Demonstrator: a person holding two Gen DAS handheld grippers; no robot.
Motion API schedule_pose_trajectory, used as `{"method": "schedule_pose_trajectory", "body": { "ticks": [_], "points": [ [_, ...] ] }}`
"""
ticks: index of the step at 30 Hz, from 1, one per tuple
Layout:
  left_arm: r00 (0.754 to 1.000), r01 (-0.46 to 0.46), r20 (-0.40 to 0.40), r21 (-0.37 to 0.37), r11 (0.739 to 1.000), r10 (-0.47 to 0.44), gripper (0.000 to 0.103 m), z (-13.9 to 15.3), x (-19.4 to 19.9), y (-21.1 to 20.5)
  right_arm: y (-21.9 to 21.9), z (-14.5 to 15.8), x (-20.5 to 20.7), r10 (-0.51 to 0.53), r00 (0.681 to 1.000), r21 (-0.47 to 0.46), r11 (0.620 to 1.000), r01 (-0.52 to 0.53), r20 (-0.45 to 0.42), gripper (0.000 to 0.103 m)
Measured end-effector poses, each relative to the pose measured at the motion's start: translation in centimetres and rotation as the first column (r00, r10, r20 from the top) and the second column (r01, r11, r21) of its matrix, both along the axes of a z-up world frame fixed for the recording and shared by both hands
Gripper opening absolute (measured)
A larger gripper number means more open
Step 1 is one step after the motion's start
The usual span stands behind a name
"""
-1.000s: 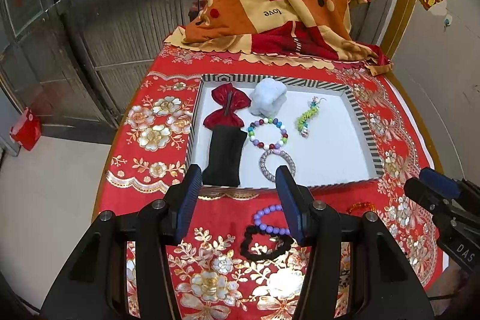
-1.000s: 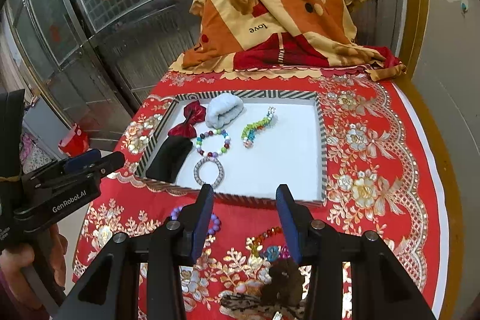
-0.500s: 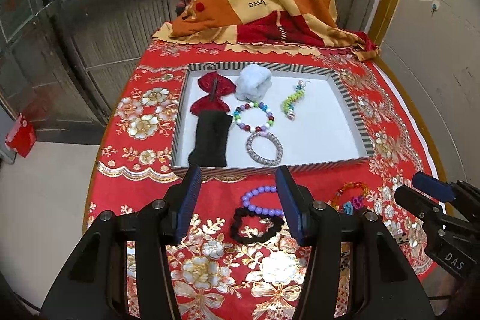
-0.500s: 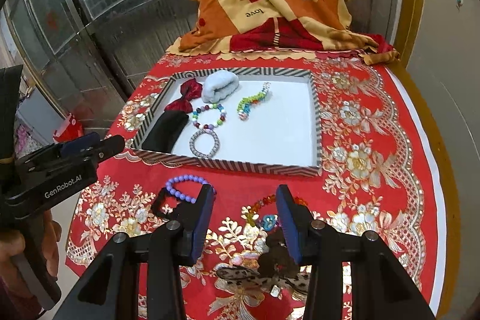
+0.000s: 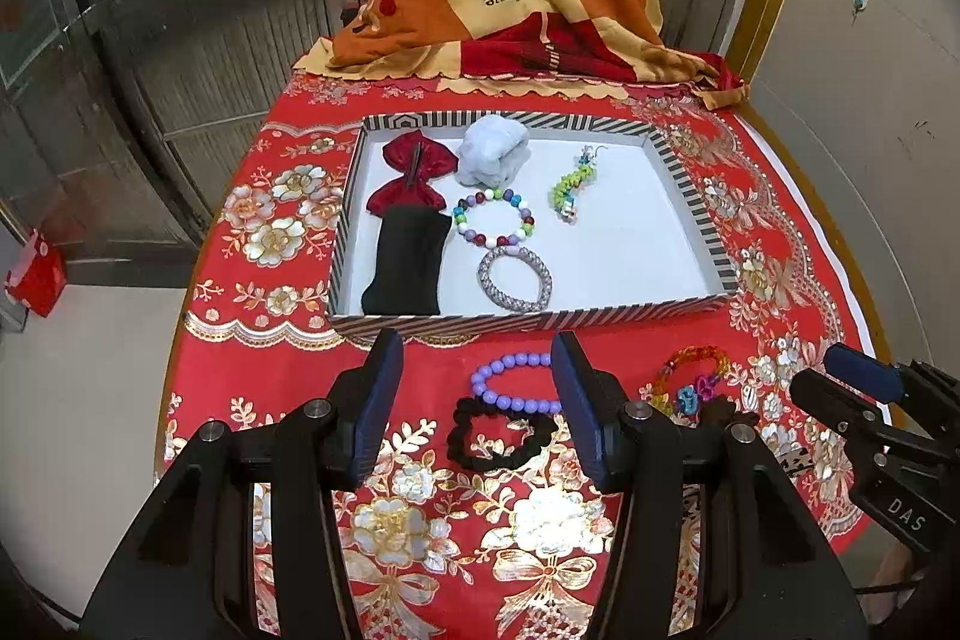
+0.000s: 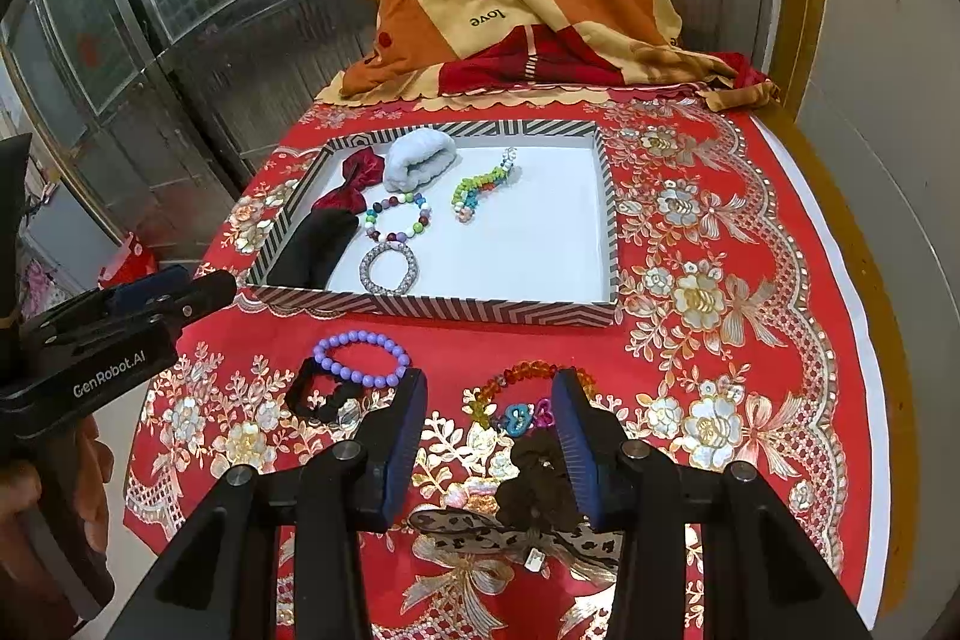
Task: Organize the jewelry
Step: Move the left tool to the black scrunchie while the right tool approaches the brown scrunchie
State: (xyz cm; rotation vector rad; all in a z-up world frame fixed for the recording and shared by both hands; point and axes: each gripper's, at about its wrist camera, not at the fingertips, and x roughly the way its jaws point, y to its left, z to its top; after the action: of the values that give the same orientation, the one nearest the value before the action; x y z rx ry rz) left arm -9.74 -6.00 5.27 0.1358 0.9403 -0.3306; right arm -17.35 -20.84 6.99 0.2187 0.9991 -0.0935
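Left hand-held gripper [image 5: 477, 388] spread wide, purple bracelet [image 5: 510, 388] between fingers

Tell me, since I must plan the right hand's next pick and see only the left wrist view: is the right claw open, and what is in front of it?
Observer: The right claw is open and empty. A bead bracelet with charms shows between its fingertips, lying on the tablecloth.
Operator: Is anything nearer to me than the brown scrunchie?
Observer: Yes, a leopard-print bow lies flat right beside it, on the near side.
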Motion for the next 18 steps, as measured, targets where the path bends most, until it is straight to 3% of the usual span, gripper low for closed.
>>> {"method": "schedule_pose_trajectory", "body": {
  "ticks": [10,18],
  "points": [
    [0.998,-0.004,-0.062,0.001,1.000,0.004,0.051,-1.6,0.7,2.1,-1.9,-1.2,-2.6,-0.026,0.999,0.017,1.000,0.026,-0.026,0.041],
    [0.988,-0.041,-0.150,0.013,0.999,0.042,0.051,-4.3,1.3,4.2,-4.1,-3.9,-5.1,-0.050,0.993,0.026,0.998,0.053,-0.103,0.041]
  ]
}}
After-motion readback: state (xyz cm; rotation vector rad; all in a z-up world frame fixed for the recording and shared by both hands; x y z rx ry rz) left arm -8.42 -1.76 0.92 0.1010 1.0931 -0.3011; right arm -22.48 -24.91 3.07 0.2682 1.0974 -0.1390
